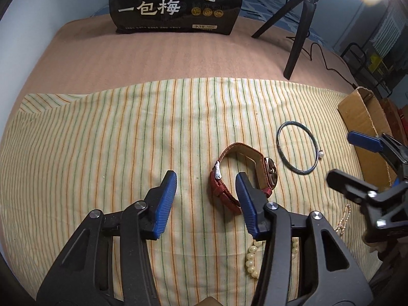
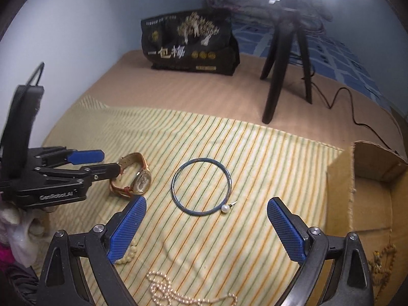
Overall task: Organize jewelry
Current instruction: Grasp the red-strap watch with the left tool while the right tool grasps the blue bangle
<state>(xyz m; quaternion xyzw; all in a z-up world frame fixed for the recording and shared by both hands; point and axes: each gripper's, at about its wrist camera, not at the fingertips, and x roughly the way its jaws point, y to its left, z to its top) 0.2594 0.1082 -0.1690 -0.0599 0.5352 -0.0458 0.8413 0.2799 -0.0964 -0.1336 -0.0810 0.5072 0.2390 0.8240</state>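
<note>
Gaping wide, left gripper (image 1: 206, 184) beside watch (image 1: 239, 176); right gripper (image 2: 206, 215) empty.

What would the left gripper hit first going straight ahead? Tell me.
Likely bare striped cloth: the open left gripper points just left of the watch, whose strap lies against its right finger. Depth is unclear.

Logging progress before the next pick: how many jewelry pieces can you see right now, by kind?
Watch, red strap: 1
Bangle, blue, pearl on it: 1
Bead strands: 3 – cream beads, pale pink chain, brownish strand in the cardboard box
Total: 5, four on the striped cloth.
</note>
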